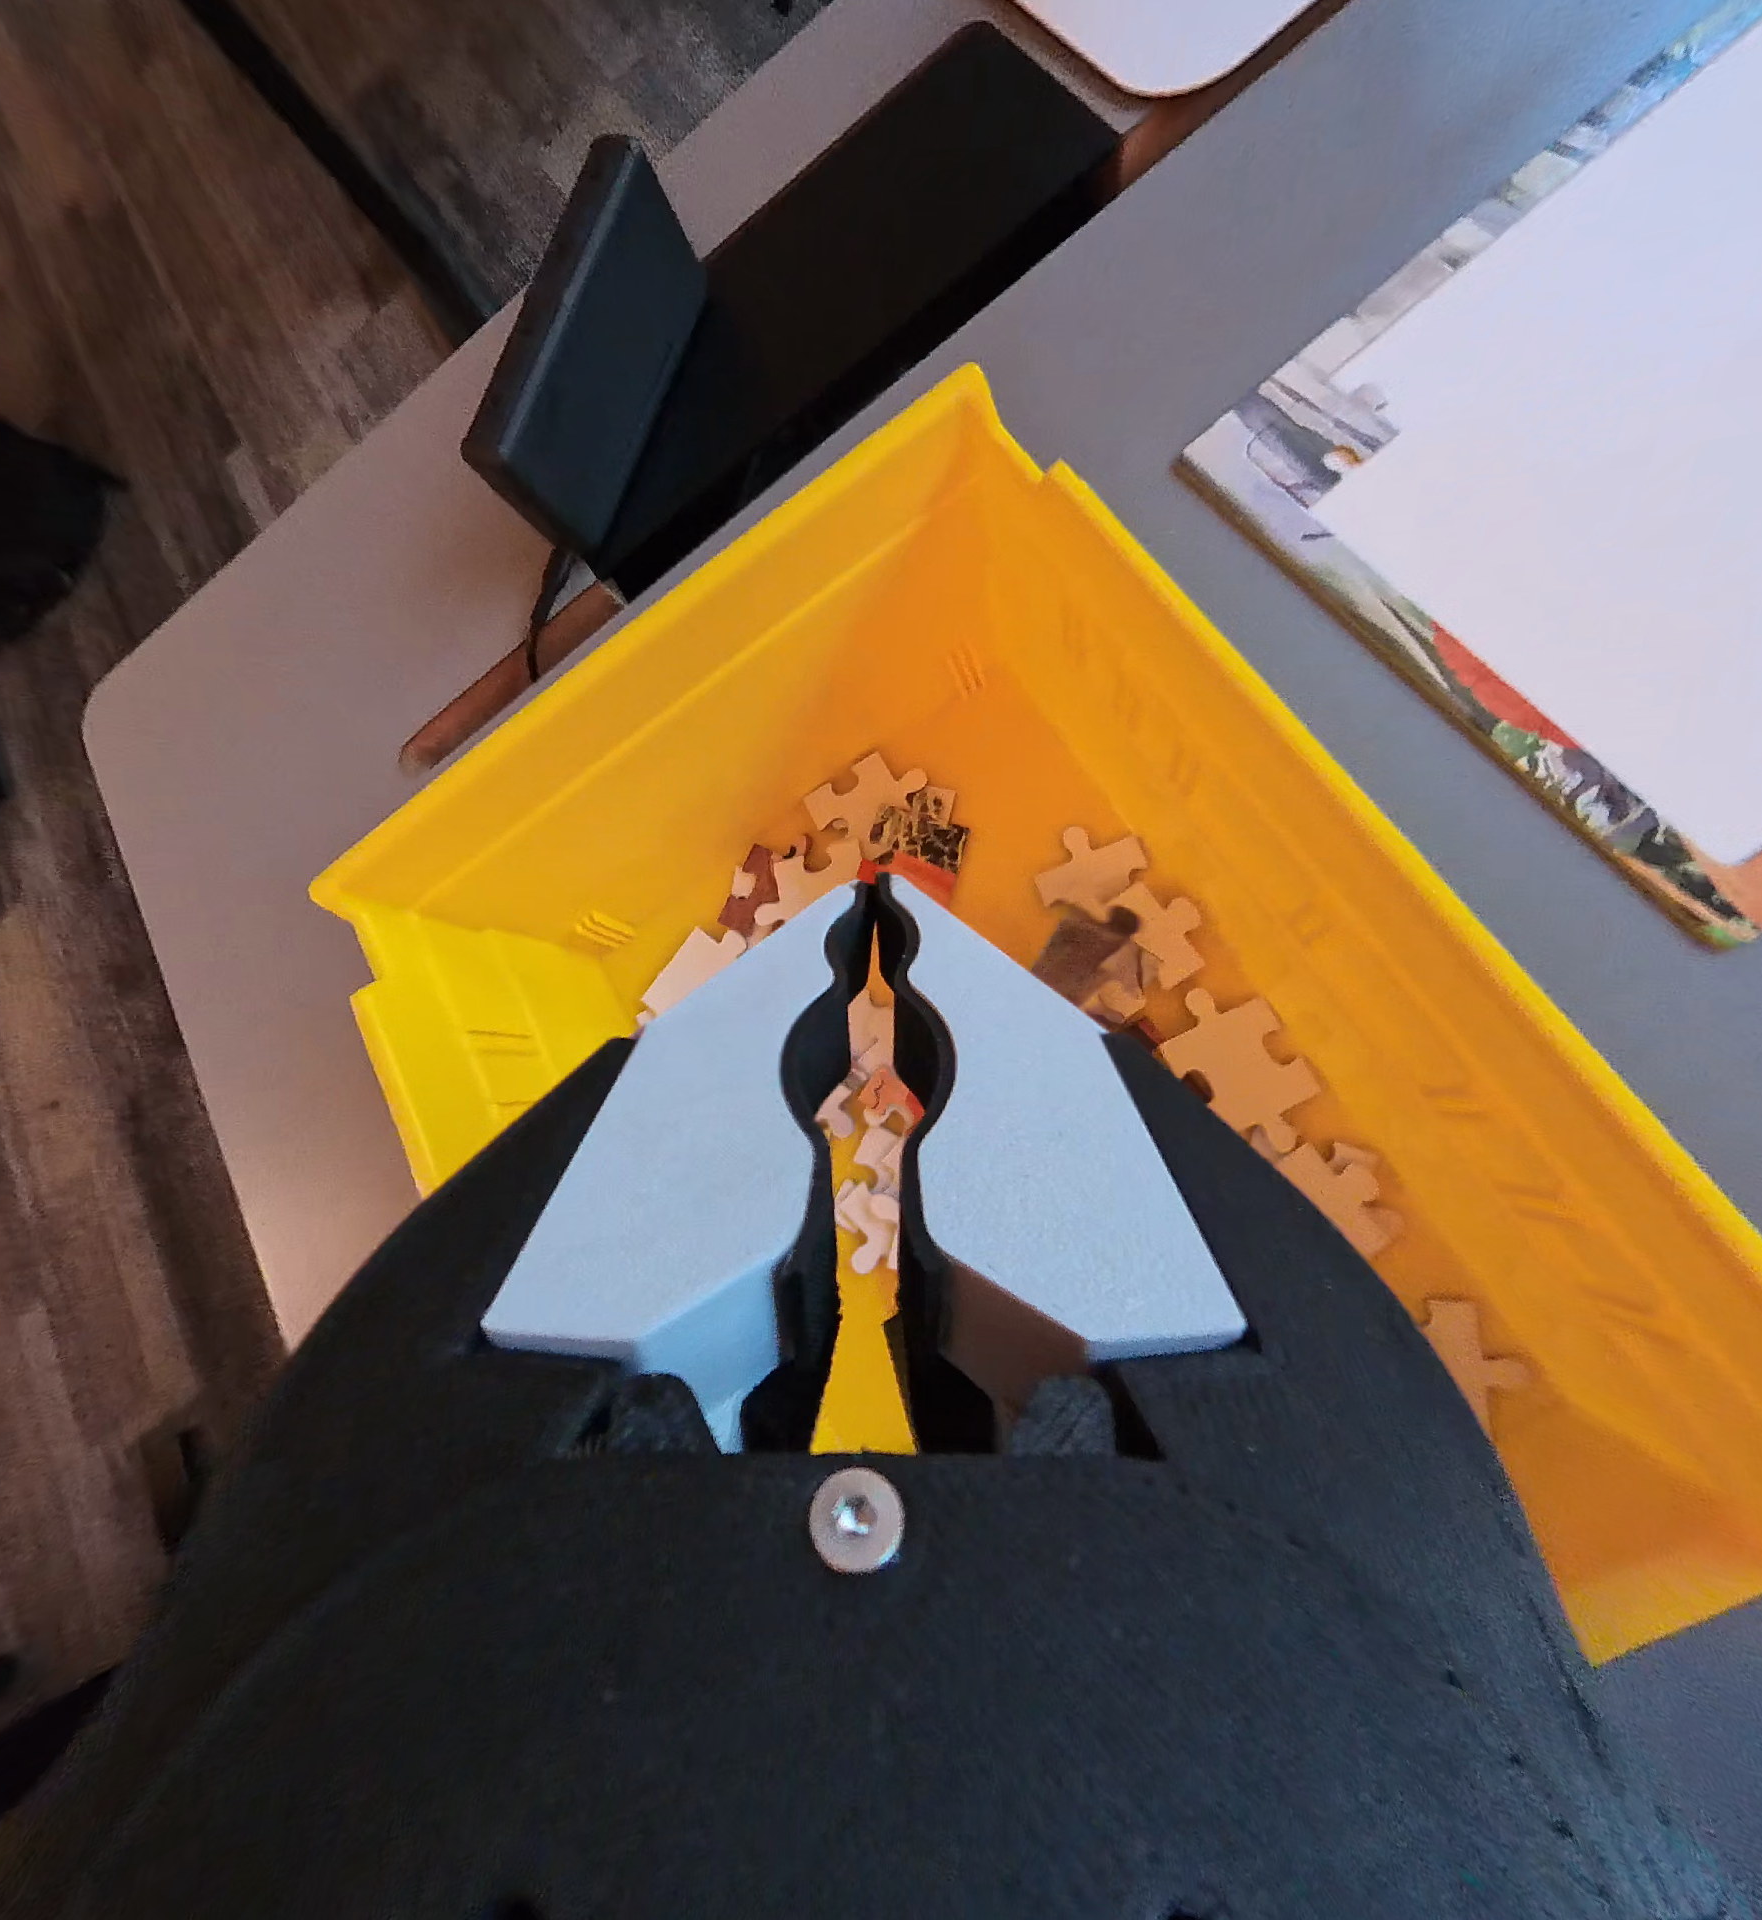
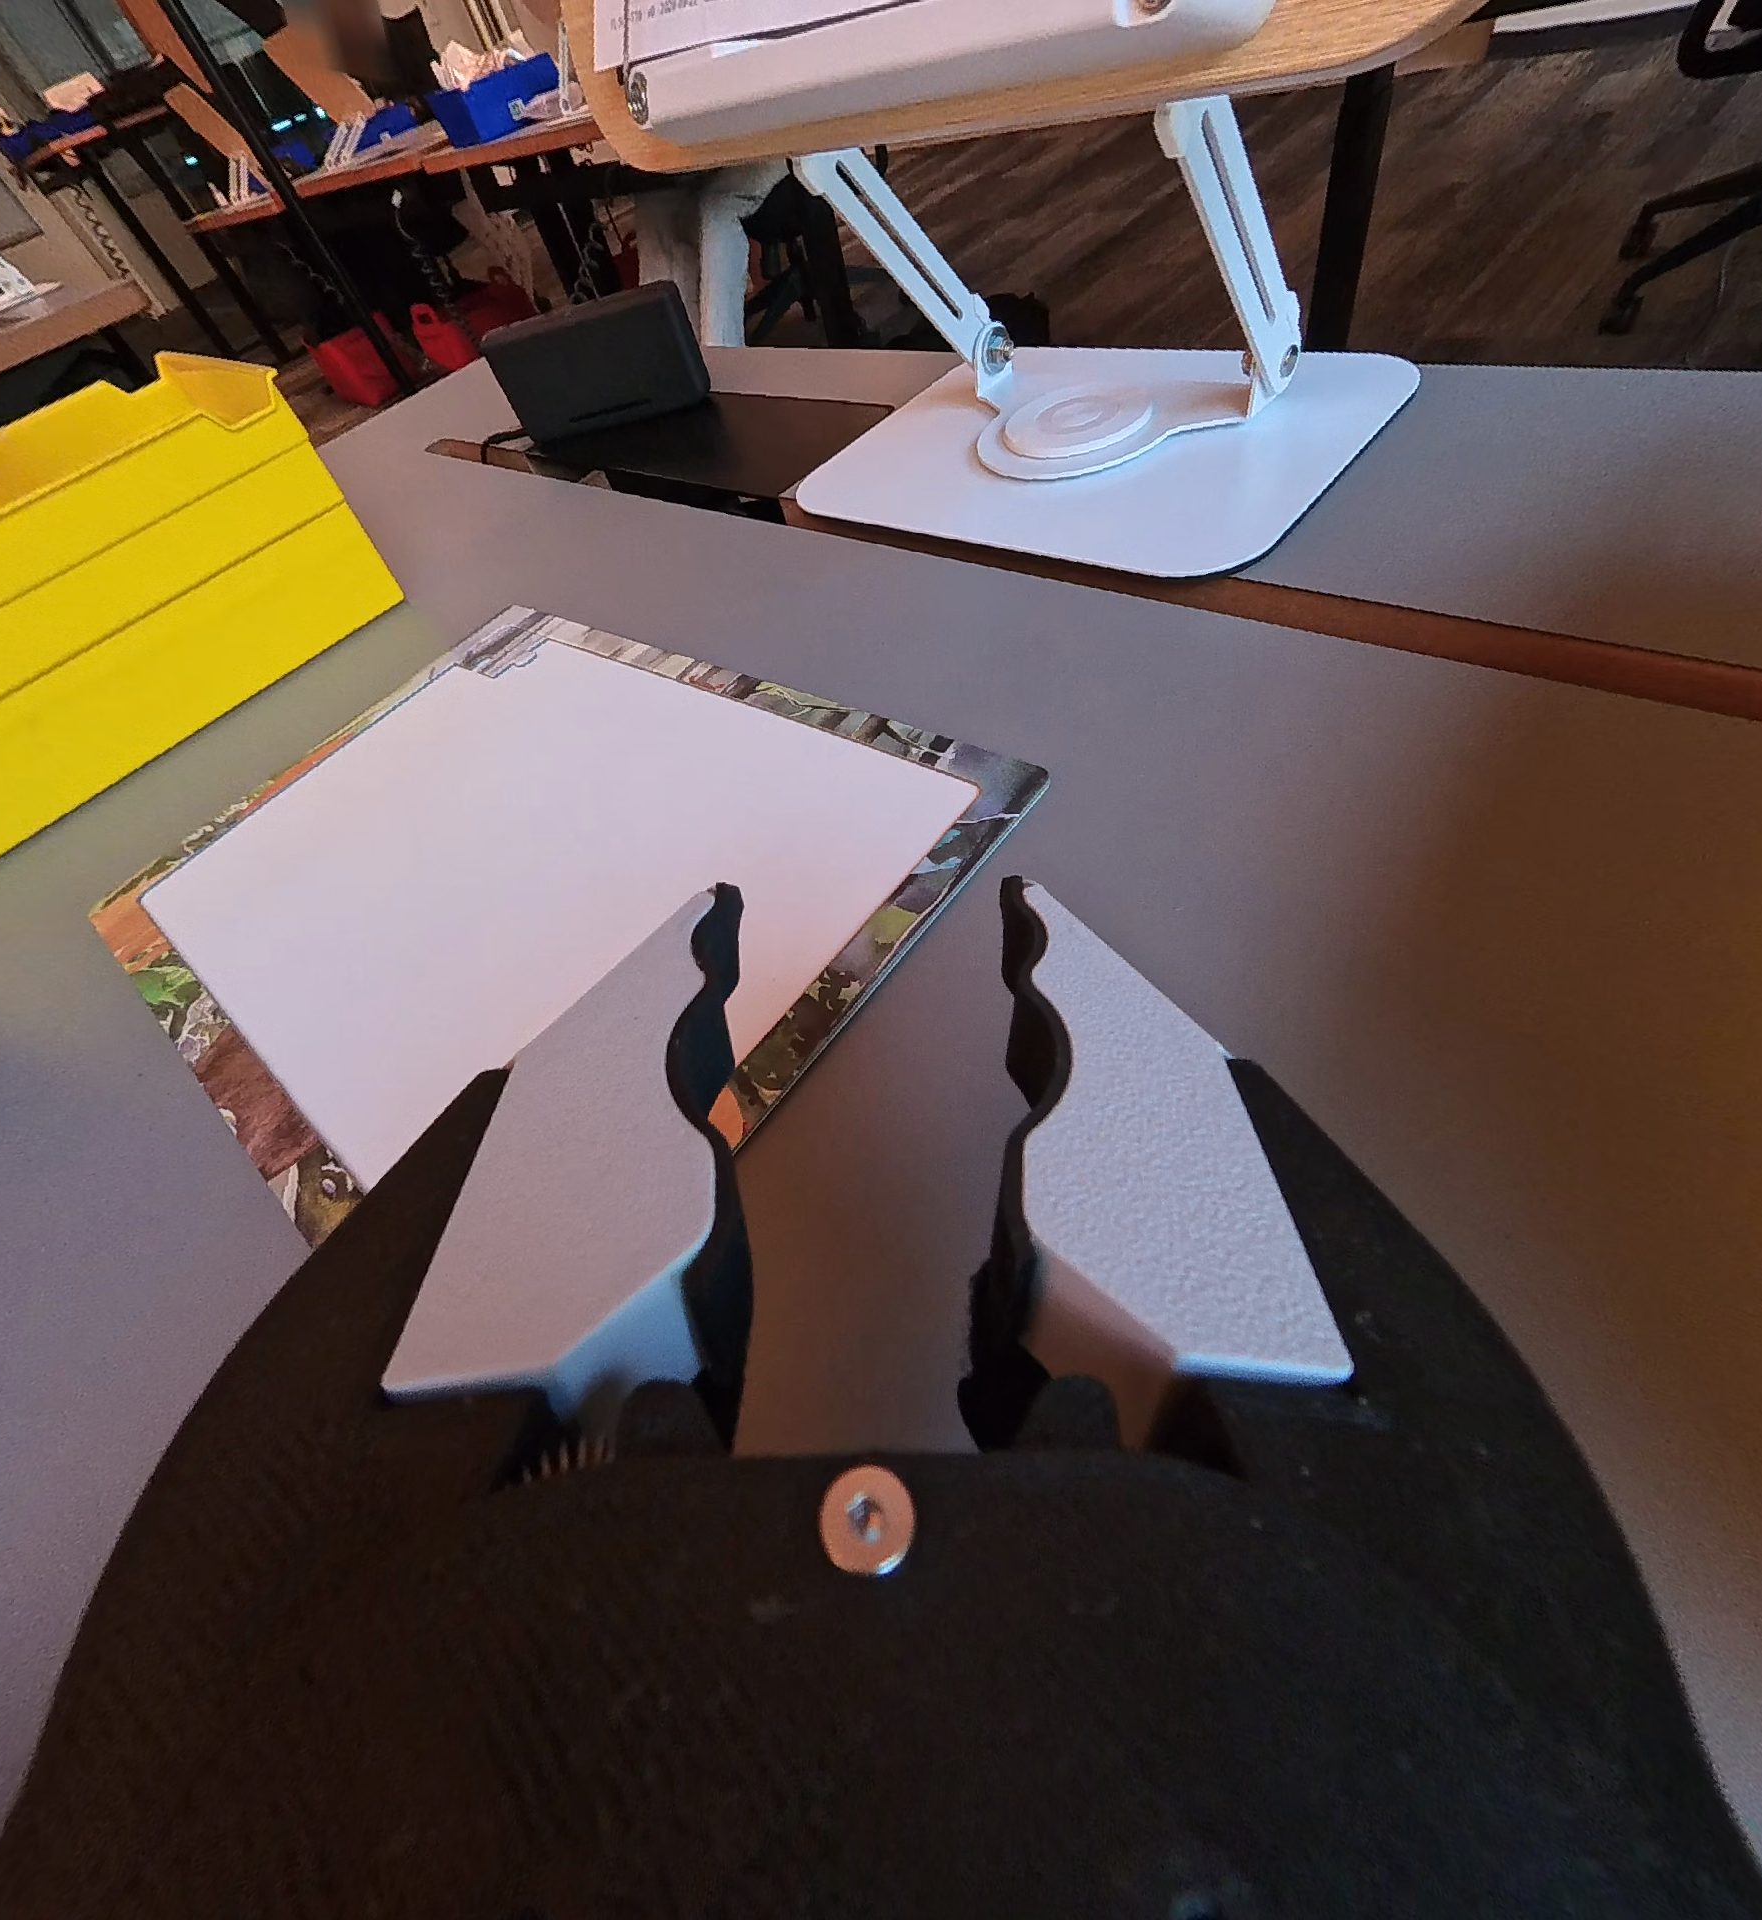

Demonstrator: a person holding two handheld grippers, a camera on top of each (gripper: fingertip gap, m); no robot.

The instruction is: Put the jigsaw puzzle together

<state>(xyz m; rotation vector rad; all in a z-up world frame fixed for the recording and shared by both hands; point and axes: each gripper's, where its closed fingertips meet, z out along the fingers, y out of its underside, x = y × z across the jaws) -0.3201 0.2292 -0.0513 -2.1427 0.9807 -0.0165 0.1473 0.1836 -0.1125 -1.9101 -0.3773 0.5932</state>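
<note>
A yellow bin (image 1: 1272, 727) holds several loose puzzle pieces (image 1: 1232, 1070), most lying blank side up. My left gripper (image 1: 875, 883) is above the bin, shut on a puzzle piece (image 1: 921, 834) with a dark patterned face and a red-orange edge, pinched at the tips. The puzzle board (image 1: 1583, 468) lies to the right of the bin, with a white empty middle and a painted frame. One placed piece (image 1: 1318, 431) sits in its far left corner. My right gripper (image 2: 869, 891) is open and empty, over the near right corner of the board (image 2: 544, 883). The bin (image 2: 108, 582) shows at left.
A black box (image 2: 596, 364) with a cable sits by a slot at the grey table's far edge. A white stand base (image 2: 1116, 468) with two arms stands at the back. The table edge and wood floor (image 1: 77, 312) lie left of the bin. Tip to tip, the grippers are about 50 centimeters apart.
</note>
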